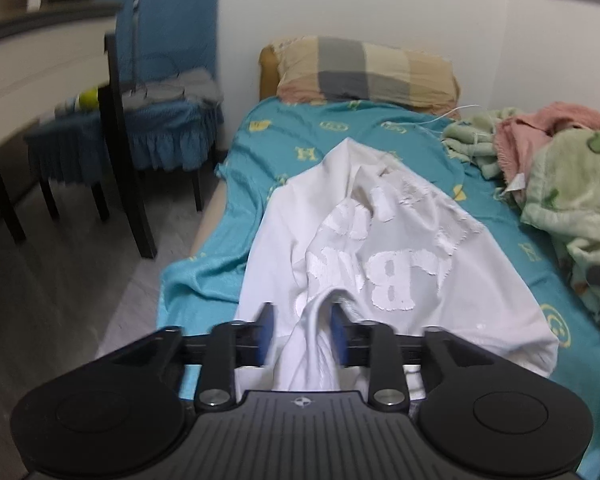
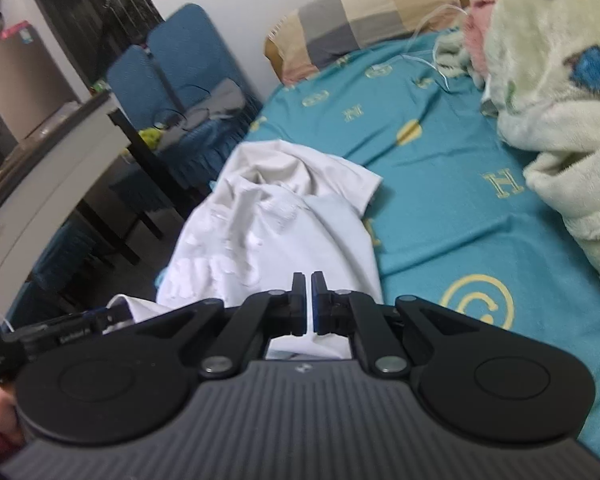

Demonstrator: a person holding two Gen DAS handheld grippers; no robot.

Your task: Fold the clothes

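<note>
A bunched fold of a white T-shirt (image 1: 380, 248) is pinched between the blue-padded fingers (image 1: 265, 334) of the left gripper (image 1: 302, 332), the cloth being gathered into a ridge that runs back under the tool. In the right wrist view, the fingers (image 2: 298, 304) of the right gripper (image 2: 311, 304) are drawn almost together, with only a thin slit seen between them; white fabric is seen in that slit and behind it, so the shirt's hem appears to be held there, though the contact itself is blurred. The T-shirt (image 2: 276, 220), marked with raised white lettering, is stretched away from both tools across a teal bedsheet (image 1: 340, 132) printed with yellow emblems, one sleeve being spread flat toward the bed's middle. A plaid pillow (image 1: 368, 72) is set at the head of the bed, against the wall. A green fleece blanket (image 2: 560, 100) is heaped along the bed's right side, with a pink one (image 1: 540, 128) behind it. Blue-covered chairs (image 1: 168, 80) are stood just beside the bed's left edge.
</note>
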